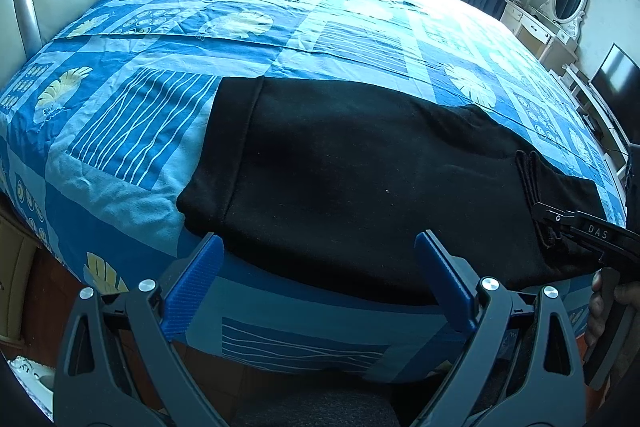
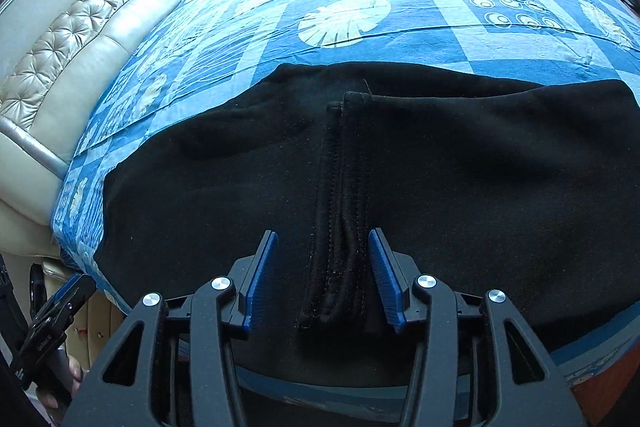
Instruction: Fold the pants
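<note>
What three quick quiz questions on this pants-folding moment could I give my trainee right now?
1. True or false: the left hand-held gripper is clamped on the black pants.
2. Multiple choice: the stacked hems lie between the fingers of which one? A) the left hand-held gripper B) the right hand-held gripper C) neither
3. Fill in: the pants lie on a bed with a ____ patterned bedspread.

Key:
1. False. Its jaws stand wide open near the bed edge, with nothing between them.
2. B. Its fingers straddle the hems but show a gap on each side, so it is open.
3. Blue.
</note>
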`<state>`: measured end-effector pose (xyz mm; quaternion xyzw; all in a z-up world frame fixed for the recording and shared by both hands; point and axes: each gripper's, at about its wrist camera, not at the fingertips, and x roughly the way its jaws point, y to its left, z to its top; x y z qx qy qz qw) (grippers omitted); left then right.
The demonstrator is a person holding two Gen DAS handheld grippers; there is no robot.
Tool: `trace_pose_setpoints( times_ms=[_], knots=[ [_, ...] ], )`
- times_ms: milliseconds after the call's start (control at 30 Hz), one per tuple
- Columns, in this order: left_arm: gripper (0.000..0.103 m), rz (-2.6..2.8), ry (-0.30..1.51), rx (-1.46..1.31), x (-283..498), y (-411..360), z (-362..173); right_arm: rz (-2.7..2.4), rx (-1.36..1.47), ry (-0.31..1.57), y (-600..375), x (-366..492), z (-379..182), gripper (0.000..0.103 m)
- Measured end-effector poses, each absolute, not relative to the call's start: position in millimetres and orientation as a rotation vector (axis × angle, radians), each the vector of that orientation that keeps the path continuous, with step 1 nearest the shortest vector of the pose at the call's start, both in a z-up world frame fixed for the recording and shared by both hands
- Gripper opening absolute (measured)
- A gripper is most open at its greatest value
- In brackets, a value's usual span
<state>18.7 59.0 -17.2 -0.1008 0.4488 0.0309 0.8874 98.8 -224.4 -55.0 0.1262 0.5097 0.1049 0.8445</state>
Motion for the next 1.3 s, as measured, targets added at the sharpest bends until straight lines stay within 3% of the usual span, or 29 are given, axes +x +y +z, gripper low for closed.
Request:
trace_pose_setpoints(
  times_ms=[300, 533, 700, 867, 933, 1000, 1067, 1133, 1300],
  knots=[
    [0.096, 0.057, 0.938, -0.200, 17.0, 55.9, -18.3, 0.365, 0.384, 0.992, -242.2, 76.7, -28.2, 0.053],
    [0.096, 0.042, 0.940, -0.214, 16.9, 54.2, -17.0, 0.304, 0.610, 0.801, -377.4, 55.5, 5.7, 0.056],
    [0.096, 0.025, 0.956, -0.221, 17.4, 48.6, -20.1, 0.103, 0.978, 0.731, -494.4, 31.3, -47.6, 0.057],
    [0.096, 0.014, 0.957, -0.187, 16.0, 41.7, -20.5, 0.154, 1.174, 0.828, -518.7, 27.7, -117.2, 0.057],
    [0.096, 0.014, 0.952, -0.175, 15.0, 40.2, -19.2, 0.203, 1.243, 0.785, -521.6, 24.9, -128.5, 0.057],
    [0.096, 0.013, 0.948, -0.177, 14.2, 40.2, -18.1, 0.247, 1.287, 0.783, -524.0, 23.4, -135.1, 0.054],
    [0.096, 0.014, 0.951, -0.185, 14.1, 40.7, -18.0, 0.261, 1.251, 0.811, -522.6, 23.2, -138.6, 0.034],
    [0.096, 0.015, 0.958, -0.193, 14.9, 41.5, -19.5, 0.257, 1.231, 0.818, -520.3, 22.7, -142.5, 0.025],
    [0.096, 0.024, 0.962, -0.194, 14.8, 42.5, -20.7, 0.246, 1.172, 0.819, -518.1, 26.9, -140.1, 0.021]
  ],
)
